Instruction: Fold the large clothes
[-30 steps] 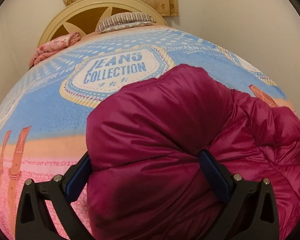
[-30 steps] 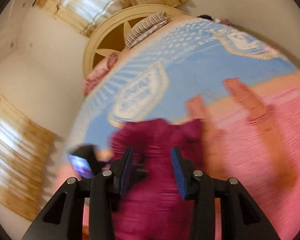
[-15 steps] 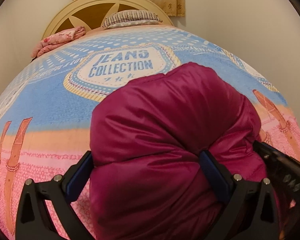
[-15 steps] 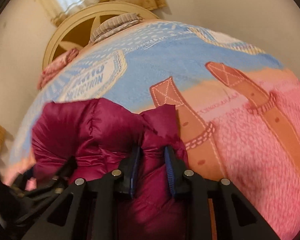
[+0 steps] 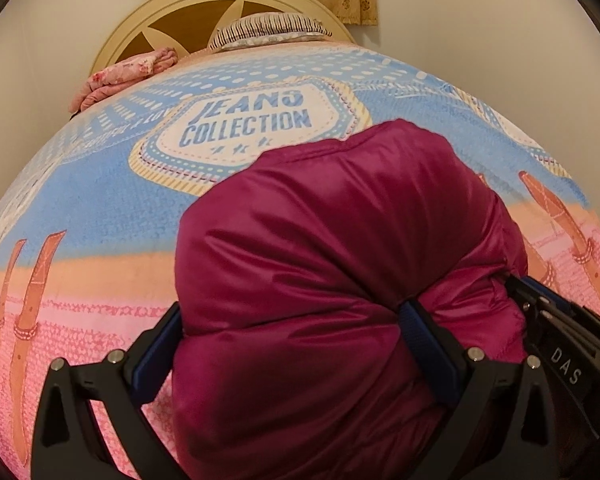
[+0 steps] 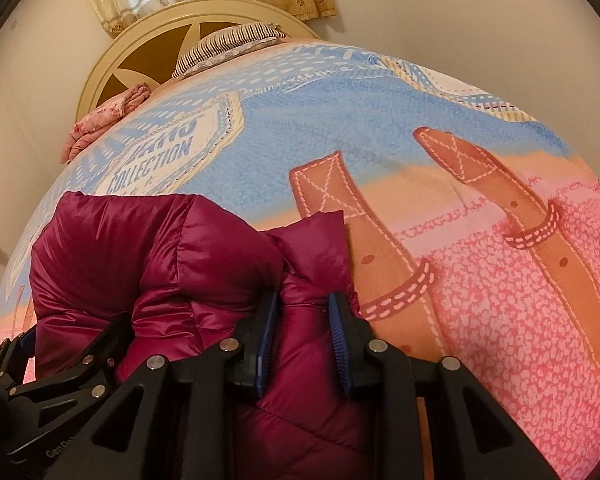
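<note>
A magenta puffer jacket [image 5: 340, 240] lies bunched on the bed, thick and rounded. My left gripper [image 5: 290, 312] holds a wide bundle of it, with both blue pads pressed into the padding. My right gripper [image 6: 303, 304] is shut on a narrower fold at the right side of the jacket [image 6: 148, 248]. The two grippers sit close together. The right gripper [image 5: 560, 340] shows at the lower right of the left wrist view, and the left gripper [image 6: 60, 364] at the lower left of the right wrist view. The jacket's underside is hidden.
The bed has a blue, orange and pink "JEANS COLLECTION" cover [image 5: 100, 220]. At its head stand a cream round headboard [image 5: 160, 20], a striped pillow [image 5: 268, 28] and a folded pink floral cloth [image 5: 120, 76]. Walls close in on both sides.
My right gripper came down onto the jacket's right side and closed on a fold, and it now shows in the left wrist view. The left gripper kept its hold.
</note>
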`<state>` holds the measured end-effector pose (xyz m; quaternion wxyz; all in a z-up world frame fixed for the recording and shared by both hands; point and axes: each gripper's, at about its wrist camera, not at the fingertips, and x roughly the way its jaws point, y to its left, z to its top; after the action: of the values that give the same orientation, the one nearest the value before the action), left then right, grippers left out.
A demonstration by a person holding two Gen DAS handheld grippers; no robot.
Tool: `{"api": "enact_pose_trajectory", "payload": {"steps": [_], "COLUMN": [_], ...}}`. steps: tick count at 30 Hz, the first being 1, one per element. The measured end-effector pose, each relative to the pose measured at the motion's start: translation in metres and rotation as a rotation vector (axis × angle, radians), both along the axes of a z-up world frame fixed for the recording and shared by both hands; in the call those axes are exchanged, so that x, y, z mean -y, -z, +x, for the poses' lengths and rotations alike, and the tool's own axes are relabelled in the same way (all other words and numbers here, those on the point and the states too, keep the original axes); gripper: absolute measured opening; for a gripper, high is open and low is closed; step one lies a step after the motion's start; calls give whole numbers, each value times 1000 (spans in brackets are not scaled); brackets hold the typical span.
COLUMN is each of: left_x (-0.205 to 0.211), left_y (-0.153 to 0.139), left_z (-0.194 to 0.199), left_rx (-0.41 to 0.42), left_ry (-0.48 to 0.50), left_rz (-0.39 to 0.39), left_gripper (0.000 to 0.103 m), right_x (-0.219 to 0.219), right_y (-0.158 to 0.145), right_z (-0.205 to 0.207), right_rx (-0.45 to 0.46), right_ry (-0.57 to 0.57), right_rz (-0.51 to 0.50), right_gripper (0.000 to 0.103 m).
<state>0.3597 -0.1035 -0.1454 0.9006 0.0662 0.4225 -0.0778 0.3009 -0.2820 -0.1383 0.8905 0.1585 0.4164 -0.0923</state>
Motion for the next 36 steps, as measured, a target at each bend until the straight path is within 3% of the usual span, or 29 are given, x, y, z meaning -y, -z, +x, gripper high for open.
{"api": "enact_pose_trajectory", "payload": {"steps": [3, 8, 11, 14, 19, 21, 24, 28, 31, 36], "left_x": [-5, -39, -41, -42, -25, -28, -29, -30, -29, -26], "left_y": [-8, -32, -16, 1, 2, 2, 2, 1, 1, 2], "left_z": [-3, -48, -72, -59, -53, -53, -51, -50, -55, -58], "left_rx": [-30, -5, 26, -15, 37, 37, 33, 40, 44, 44], "left_ry": [17, -28, -56, -77, -73, -75, -76, -77, -77, -81], "left_rz": [-7, -116, -99, -137, 7, -1, -11, -6, 0, 14], "left_gripper": [103, 103, 103, 103, 103, 103, 103, 103, 103, 103], "right_x": [-1, -2, -5, -2, 17, 18, -2, -20, -15, -4], "right_y": [0, -1, -3, -3, -29, -55, -76, -50, -18, -2], "right_z": [0, 0, 1, 2, -7, -28, -65, -98, -105, -102], "right_rx": [-1, 2, 3, 7, -7, 61, 101, 86, 99, 104], "right_ry": [0, 4, 6, 6, 3, -11, -92, -80, -33, -16], "right_rz": [-2, 5, -5, 13, 138, 153, 83, 38, 119, 136], "right_gripper": [26, 26, 26, 28, 29, 29, 29, 29, 33, 47]}}
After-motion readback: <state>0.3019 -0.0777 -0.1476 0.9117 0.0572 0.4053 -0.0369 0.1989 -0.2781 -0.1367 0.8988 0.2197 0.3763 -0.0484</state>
